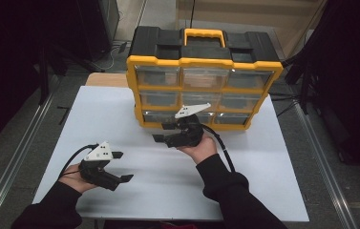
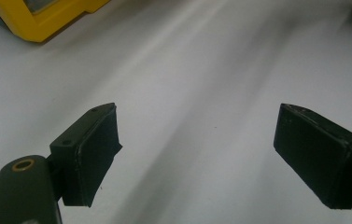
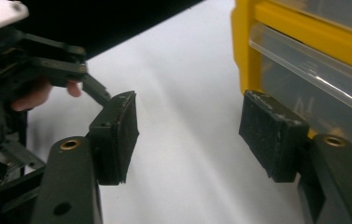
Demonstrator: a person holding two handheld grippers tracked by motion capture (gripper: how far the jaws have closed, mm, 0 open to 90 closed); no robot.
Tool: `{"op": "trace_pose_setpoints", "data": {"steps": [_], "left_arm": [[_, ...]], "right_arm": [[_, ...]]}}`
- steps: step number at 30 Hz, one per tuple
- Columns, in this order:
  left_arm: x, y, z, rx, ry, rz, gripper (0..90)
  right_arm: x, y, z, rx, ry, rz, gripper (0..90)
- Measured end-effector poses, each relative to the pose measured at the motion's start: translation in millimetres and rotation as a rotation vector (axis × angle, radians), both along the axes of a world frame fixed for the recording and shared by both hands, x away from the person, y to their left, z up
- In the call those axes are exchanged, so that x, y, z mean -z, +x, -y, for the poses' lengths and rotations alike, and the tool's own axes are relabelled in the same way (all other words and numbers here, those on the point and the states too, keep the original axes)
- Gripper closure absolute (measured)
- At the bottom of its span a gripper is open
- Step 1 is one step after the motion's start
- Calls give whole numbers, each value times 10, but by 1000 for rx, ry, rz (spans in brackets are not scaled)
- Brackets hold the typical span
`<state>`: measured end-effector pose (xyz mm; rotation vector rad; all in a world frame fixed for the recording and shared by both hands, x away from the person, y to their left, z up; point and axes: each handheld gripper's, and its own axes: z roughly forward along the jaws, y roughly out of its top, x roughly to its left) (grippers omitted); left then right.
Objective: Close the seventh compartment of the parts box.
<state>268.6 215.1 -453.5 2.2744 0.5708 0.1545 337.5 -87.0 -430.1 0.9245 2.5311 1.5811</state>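
Our right tongs (image 1: 161, 132) stand released just in front of the yellow organizer's (image 1: 203, 90) bottom-left drawer (image 3: 313, 88), nothing between the jaws. Left tongs (image 1: 121, 167), also released, rest well apart on the bench (image 1: 134, 119). We should square up on the drawer's lip before clenching.

The right gripper (image 3: 190, 135) is seen with its two black padded jaws set apart over the white table top (image 3: 183, 93), nothing between them. The yellow-framed organiser case with clear plastic drawers (image 3: 304, 60) is met just beside one jaw. The left gripper (image 3: 33, 70), held by a hand, is seen farther off.
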Motion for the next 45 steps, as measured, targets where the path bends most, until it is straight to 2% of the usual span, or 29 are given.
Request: {"op": "trace_pose_setpoints", "data": {"steps": [6, 8, 11, 17, 26, 31, 37, 45], "left_arm": [[2, -2, 2, 1, 3, 3, 140], [-9, -2, -10, -3, 5, 1, 140], [-9, 6, -25, -8, -9, 2, 140], [-10, 2, -21, -5, -7, 4, 140], [-10, -4, -16, -4, -6, 5, 141], [-8, -5, -10, -3, -6, 4, 140], [-6, -5, -9, -2, -1, 5, 140], [-5, -5, -9, -3, 2, 7, 141]], "right_arm": [[-17, -76, 16, -34, -16, 42, 326], [-13, -91, 23, -44, -33, 44, 315], [1, -112, 38, -55, -31, 30, 298], [29, -193, 77, -85, -43, 56, 263], [69, -263, 218, -92, -87, 45, 231], [77, -314, 291, -85, -113, 54, 222], [84, -350, 387, -87, -101, 41, 210], [82, -419, 506, -79, -112, 57, 206]]}}
